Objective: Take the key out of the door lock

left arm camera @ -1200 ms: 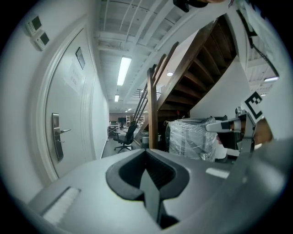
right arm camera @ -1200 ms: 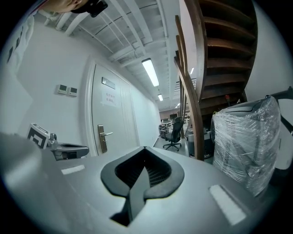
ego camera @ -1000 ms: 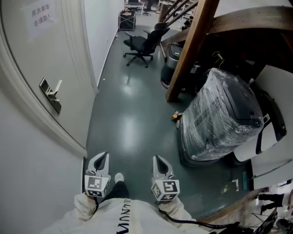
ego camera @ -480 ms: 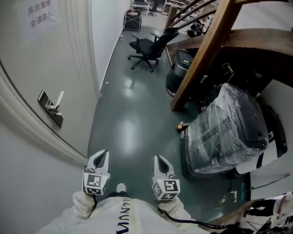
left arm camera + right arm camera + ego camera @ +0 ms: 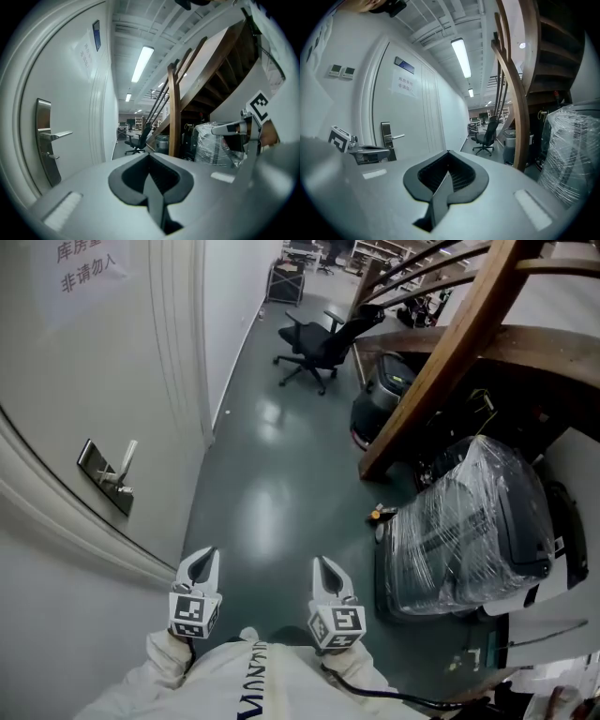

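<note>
The white door (image 5: 84, 381) stands on the left with a steel lock plate and lever handle (image 5: 105, 476). In the left gripper view the plate (image 5: 44, 140) carries a small stub (image 5: 52, 156) under the lever; whether it is the key I cannot tell. The right gripper view shows the same lock plate (image 5: 386, 139) farther off. My left gripper (image 5: 201, 563) and right gripper (image 5: 328, 573) are held low in front of the body, side by side, both shut and empty, well short of the lock. Each pair of jaws meets along a seam: left gripper (image 5: 149, 157), right gripper (image 5: 448, 154).
A paper notice (image 5: 89, 266) hangs on the door. A sloping wooden stair beam (image 5: 441, 362) and a plastic-wrapped machine (image 5: 469, 521) stand on the right. A black office chair (image 5: 323, 338) sits farther down the green-floored corridor (image 5: 272, 484).
The whole view has advanced along the corridor: the door handle and the wrapped machine have slid down the head view. Both grippers stay shut, side by side.
</note>
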`<action>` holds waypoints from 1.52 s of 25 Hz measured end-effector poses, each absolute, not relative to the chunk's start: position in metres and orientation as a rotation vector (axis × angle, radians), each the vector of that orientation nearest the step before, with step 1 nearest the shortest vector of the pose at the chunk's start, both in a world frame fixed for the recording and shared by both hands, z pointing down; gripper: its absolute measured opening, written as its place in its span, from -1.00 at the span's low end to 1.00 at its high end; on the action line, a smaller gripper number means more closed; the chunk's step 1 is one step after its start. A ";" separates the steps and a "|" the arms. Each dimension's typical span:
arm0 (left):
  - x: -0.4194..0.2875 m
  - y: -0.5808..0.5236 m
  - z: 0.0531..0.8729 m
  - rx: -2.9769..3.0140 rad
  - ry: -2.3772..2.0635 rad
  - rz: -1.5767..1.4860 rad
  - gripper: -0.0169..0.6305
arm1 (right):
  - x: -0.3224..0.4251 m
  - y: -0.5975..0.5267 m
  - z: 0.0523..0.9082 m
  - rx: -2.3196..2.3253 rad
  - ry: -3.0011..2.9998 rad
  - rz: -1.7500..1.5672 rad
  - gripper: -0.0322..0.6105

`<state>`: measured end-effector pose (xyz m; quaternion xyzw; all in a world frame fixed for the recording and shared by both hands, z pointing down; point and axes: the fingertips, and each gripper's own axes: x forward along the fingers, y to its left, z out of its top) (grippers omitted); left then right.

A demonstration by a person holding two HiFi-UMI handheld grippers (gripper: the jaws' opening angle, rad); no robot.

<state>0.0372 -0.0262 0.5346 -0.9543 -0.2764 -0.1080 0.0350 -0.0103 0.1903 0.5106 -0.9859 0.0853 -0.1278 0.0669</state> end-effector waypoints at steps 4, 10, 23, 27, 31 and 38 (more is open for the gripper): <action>0.050 -0.025 0.538 -2.947 -0.837 -0.337 -0.95 | 0.005 0.192 0.517 -2.966 0.278 -0.420 -0.90; 0.080 -0.042 0.543 -2.998 -0.695 -0.329 -0.95 | 0.056 0.182 0.522 -2.967 0.402 -0.426 -0.90; 0.110 -0.131 0.532 -3.090 -0.057 -0.366 -0.95 | 0.184 0.074 0.521 -2.837 1.053 -0.472 -0.90; 0.103 -0.151 0.530 -3.095 0.141 -0.380 -0.95 | 0.202 0.036 0.521 -2.767 1.261 -0.490 -0.90; 0.093 -0.171 0.529 -3.090 0.336 -0.384 -0.95 | 0.213 -0.005 0.523 -2.684 1.460 -0.497 -0.90; 0.064 -0.191 0.524 -3.048 0.651 -0.390 -0.95 | 0.211 -0.062 0.521 -2.518 1.766 -0.505 -0.90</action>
